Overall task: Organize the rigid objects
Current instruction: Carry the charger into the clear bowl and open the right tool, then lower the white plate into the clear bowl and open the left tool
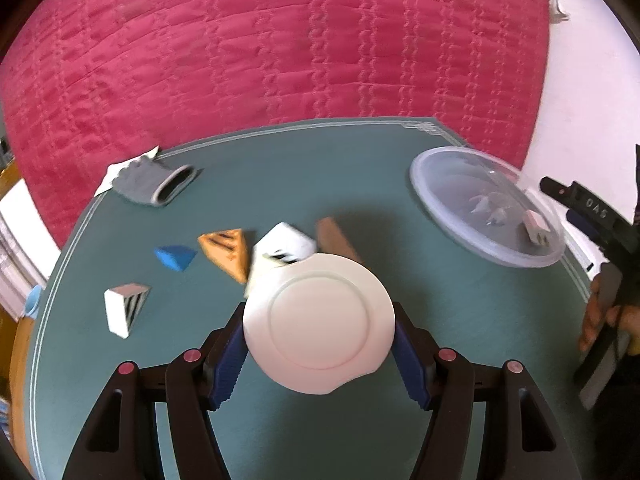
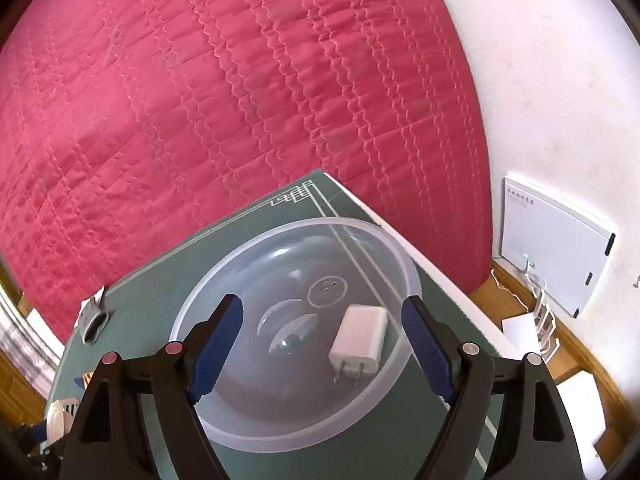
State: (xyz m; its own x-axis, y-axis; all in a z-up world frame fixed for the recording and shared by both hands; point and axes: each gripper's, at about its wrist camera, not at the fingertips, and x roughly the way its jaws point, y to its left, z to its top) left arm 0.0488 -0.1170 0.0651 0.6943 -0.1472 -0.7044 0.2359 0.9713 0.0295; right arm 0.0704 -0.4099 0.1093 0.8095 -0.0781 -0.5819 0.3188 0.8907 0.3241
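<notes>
1. A round white lid is being gripped by the left gripper, with the blue pads pressed against opposite edges of its rim. It is being held across its width, so the disc is kept flat and clear of the green table beneath.

2. Just beyond the held lid, a white block and a brown block are lying. Further left of the claw, an orange wedge, a blue wedge and a striped white wedge are still waiting loose on the table, probably to be gathered in turn.

3. Ahead and to the right of the left claw, a clear plastic bowl is standing near the table's corner. It is judged to be the collecting place, since it is within reach of both hands.

4. The right gripper is being held open above that bowl, with nothing between its fingers.

5. A white charger is lying in the bowl, just inside the right-hand finger of that claw, prongs towards the camera. It appears to be already deposited, which would explain the spread fingers.

6. A grey cup-like object is lying on its side far ahead and left of the left claw.
</notes>
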